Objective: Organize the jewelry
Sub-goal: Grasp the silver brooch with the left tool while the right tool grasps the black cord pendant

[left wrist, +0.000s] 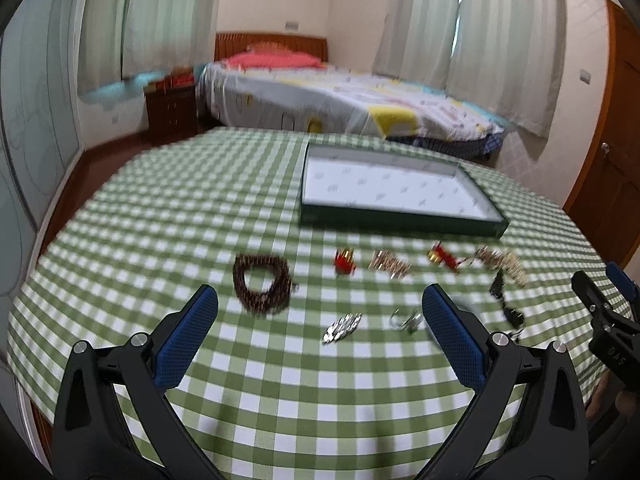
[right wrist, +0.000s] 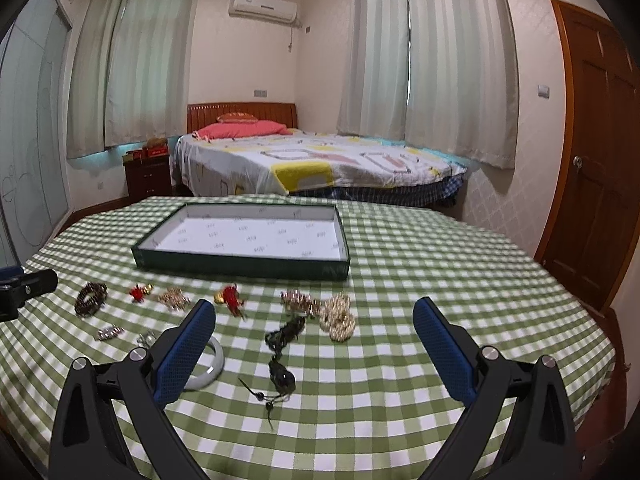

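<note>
Jewelry lies loose on the checked counter (left wrist: 160,216) before the bare box (left wrist: 400,222), our left tongs (left wrist: 320,322) apart over a silver brooch (left wrist: 342,327); from the right, tongs (right wrist: 314,340) apart above a black necklace (right wrist: 282,354), so we judge nothing is sorted yet and a first pickup comes next.

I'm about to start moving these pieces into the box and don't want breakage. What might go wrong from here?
The black corded necklace trails loose strands that may snag or drag neighbours. The pale bangle sits half hidden behind the right gripper finger, so it could be knocked. The pearl strands may slip from open jaws.
</note>
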`<state>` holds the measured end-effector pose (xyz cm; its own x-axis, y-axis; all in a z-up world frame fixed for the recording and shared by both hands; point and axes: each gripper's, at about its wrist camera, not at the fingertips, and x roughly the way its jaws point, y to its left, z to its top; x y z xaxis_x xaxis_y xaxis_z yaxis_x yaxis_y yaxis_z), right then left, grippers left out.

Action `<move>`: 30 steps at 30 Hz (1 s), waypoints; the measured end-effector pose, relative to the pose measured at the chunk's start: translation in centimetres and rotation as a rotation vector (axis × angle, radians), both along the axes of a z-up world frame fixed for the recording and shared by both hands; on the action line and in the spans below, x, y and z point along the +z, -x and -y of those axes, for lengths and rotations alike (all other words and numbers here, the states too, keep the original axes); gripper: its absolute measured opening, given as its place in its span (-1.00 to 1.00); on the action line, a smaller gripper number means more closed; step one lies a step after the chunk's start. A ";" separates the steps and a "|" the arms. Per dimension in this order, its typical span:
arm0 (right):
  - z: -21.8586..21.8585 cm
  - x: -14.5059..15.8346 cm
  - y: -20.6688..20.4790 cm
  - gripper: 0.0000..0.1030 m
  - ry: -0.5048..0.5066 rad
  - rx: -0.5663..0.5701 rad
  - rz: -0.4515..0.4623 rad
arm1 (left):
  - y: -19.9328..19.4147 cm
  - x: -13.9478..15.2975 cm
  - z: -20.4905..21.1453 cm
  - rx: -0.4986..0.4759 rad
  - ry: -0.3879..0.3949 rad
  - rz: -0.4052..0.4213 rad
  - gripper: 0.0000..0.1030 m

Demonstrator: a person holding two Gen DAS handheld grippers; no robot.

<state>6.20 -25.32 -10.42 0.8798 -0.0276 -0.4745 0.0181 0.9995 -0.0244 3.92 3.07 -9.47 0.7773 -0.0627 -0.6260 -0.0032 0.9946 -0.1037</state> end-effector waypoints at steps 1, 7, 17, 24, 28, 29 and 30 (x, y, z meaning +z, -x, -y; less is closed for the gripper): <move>0.1 -0.5 -0.3 0.88 -0.006 0.004 -0.011 | -0.3 -0.6 -0.2 0.002 0.006 -0.015 0.94; 0.2 -2.7 -1.2 0.88 -0.009 0.028 -0.051 | -1.9 -3.0 0.3 -0.014 -0.017 -0.060 0.77; -0.4 -5.0 -2.9 0.88 -0.006 0.075 -0.139 | -4.2 -5.5 2.4 -0.096 -0.094 -0.111 0.31; -0.1 -5.6 -3.6 0.88 -0.033 0.083 -0.177 | -5.3 -7.2 2.9 -0.130 -0.086 -0.159 0.10; 0.0 -6.0 -3.9 0.87 -0.049 0.085 -0.199 | -5.1 -7.3 3.2 -0.135 -0.110 -0.141 0.04; 0.1 -6.1 -3.9 0.87 -0.054 0.088 -0.204 | -5.1 -7.3 3.2 -0.138 -0.106 -0.135 -0.04; 0.1 -6.1 -4.0 0.86 -0.056 0.089 -0.208 | -5.0 -7.3 3.2 -0.138 -0.108 -0.131 -0.10</move>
